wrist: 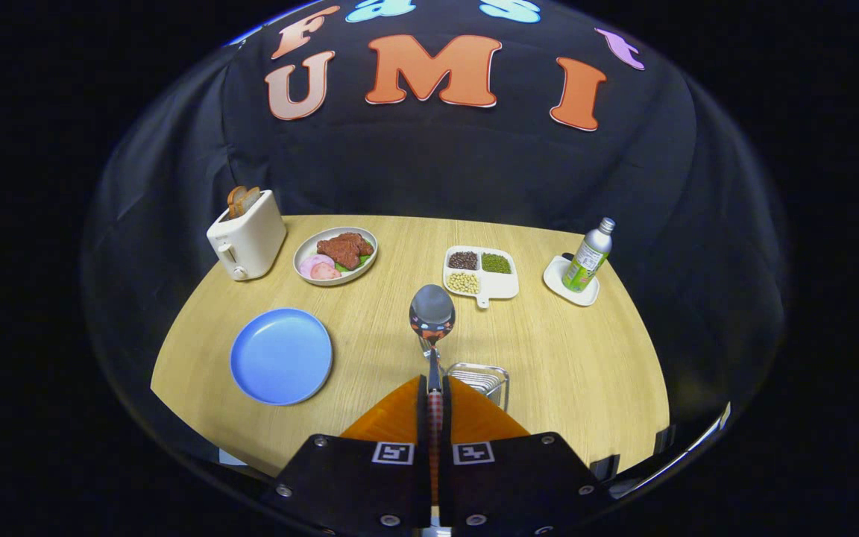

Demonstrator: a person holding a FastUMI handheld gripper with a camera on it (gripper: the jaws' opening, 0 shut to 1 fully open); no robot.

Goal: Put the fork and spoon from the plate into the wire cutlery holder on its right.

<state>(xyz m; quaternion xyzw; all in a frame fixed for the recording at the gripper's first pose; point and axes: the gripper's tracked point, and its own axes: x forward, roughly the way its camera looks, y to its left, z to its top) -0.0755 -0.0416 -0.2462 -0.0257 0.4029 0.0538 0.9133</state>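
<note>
My gripper [435, 382] is shut on the handle of a metal spoon [432, 313], which stands up between the fingers with its bowl raised above the table. The wire cutlery holder [483, 375] sits just ahead of the right finger, partly hidden behind it. A bit of silver metal [423, 346] shows behind the spoon's neck; I cannot tell whether it is the fork. To the left of the fingers lies the blue plate [281, 356] with nothing on it.
On the round wooden table [571, 358], beyond the spoon, stand a white toaster [247, 236] with bread, a plate of meat [335, 254], a divided dish of beans [480, 274] and a green bottle [588, 256] on a white coaster.
</note>
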